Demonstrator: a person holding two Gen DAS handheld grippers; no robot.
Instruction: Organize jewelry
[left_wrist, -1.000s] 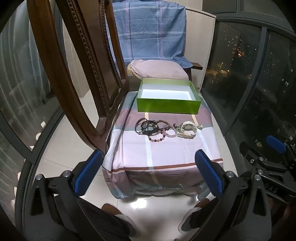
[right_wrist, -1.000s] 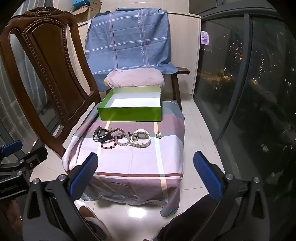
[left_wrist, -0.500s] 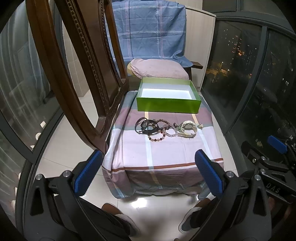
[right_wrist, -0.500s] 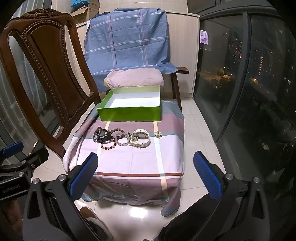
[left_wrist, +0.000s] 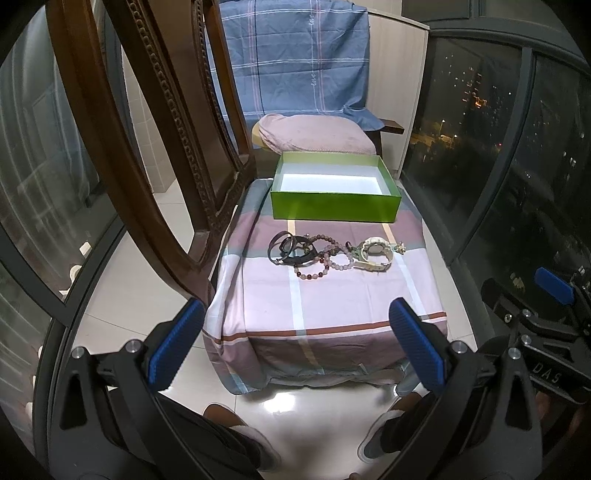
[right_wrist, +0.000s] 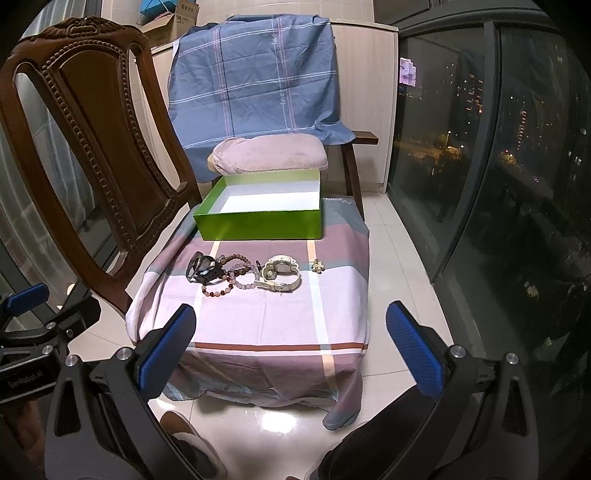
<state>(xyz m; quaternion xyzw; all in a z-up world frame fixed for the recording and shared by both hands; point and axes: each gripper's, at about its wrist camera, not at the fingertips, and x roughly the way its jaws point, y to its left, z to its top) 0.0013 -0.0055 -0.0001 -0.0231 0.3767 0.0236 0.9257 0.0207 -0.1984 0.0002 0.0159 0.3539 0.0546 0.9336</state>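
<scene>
A row of jewelry lies on a cloth-covered stool (left_wrist: 332, 295): dark bangles (left_wrist: 288, 249) (right_wrist: 201, 267), beaded bracelets (left_wrist: 325, 258) (right_wrist: 231, 277), a white watch (left_wrist: 375, 253) (right_wrist: 280, 273) and a small brooch (left_wrist: 400, 248) (right_wrist: 317, 266). An open green box (left_wrist: 334, 206) (right_wrist: 258, 221) with a white inside stands behind them. My left gripper (left_wrist: 295, 347) and right gripper (right_wrist: 290, 347) are both open and empty, held back from the stool's front edge.
A carved wooden chair (left_wrist: 147, 147) (right_wrist: 85, 147) stands close on the left. A pink pillow (right_wrist: 269, 153) and blue plaid cloth (right_wrist: 258, 81) are behind the box. Dark window glass (right_wrist: 498, 184) runs along the right. The person's feet (left_wrist: 240, 443) are on the tiled floor below.
Both grippers have drifted slightly; the view of the stool has shifted a little. Nothing has been taken hold of and the jewelry has not moved.
</scene>
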